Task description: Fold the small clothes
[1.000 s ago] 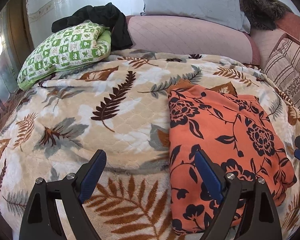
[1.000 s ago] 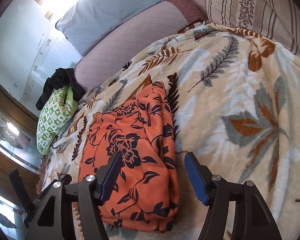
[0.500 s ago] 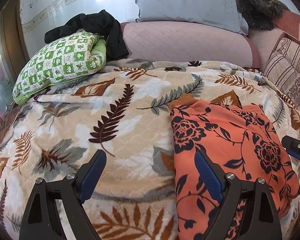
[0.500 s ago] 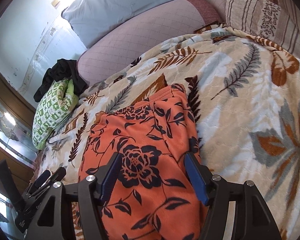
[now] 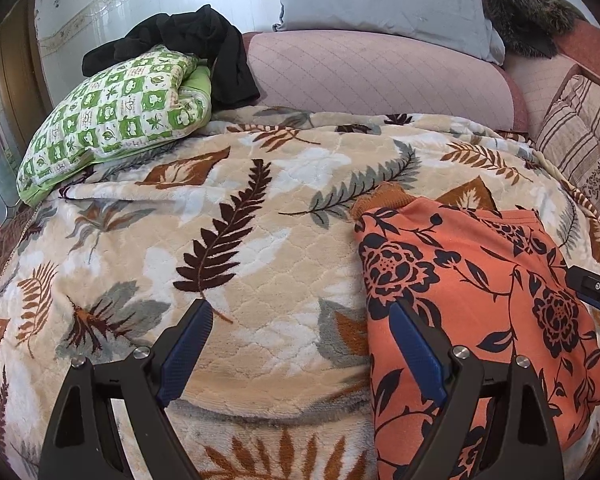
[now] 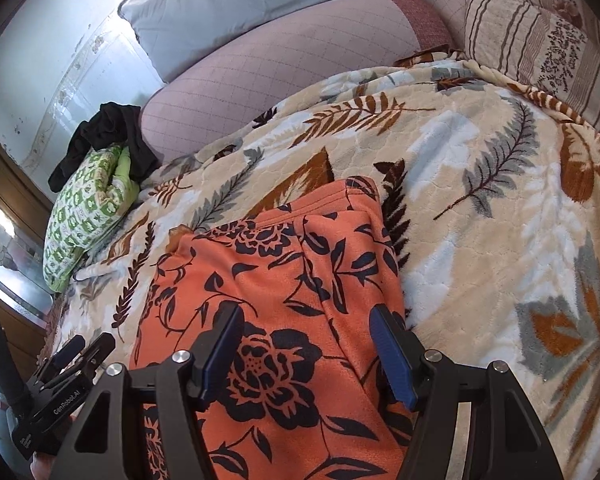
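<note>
Folded orange garment point(image 6: 284, 280) on blanket point(image 6: 480, 208)

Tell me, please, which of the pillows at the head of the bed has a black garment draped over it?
The green-and-white checked pillow; the black garment drapes only over it.

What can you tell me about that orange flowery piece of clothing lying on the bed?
The orange garment is a soft, slightly fleecy-looking fabric printed with dark navy roses, leaves and vines. It lies folded into a rough rectangle, layers stacked, with a seam or hem running along its far edge and a brownish inner layer peeking out at one far corner. It rests flat on the leaf-patterned blanket. The right gripper hovers over it with jaws open, gripping nothing; the left gripper straddles its edge, also open.
</note>
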`<move>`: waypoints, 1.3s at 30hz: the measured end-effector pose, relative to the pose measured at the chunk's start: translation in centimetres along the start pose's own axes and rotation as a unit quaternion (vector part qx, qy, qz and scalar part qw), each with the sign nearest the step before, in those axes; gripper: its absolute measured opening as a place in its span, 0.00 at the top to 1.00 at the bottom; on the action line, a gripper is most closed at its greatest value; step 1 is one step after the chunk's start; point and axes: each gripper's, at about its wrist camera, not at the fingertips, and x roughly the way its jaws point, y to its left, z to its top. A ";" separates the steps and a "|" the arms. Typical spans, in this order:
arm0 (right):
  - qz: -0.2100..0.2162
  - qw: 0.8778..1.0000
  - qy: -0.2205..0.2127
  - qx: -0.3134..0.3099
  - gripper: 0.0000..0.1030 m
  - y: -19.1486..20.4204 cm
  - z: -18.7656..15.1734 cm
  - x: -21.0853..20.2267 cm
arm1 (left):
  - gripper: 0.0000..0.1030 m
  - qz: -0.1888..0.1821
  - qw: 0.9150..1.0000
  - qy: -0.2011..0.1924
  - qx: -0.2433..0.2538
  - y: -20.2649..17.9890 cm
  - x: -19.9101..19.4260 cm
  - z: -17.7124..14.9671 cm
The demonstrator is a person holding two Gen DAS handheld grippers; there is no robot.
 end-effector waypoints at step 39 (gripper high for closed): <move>0.119 0.981 0.116 0.103 0.28 -5.5 -0.8 4.0 | 0.13 -0.259 0.949 0.142 -0.108 -0.5 6.0 -1.2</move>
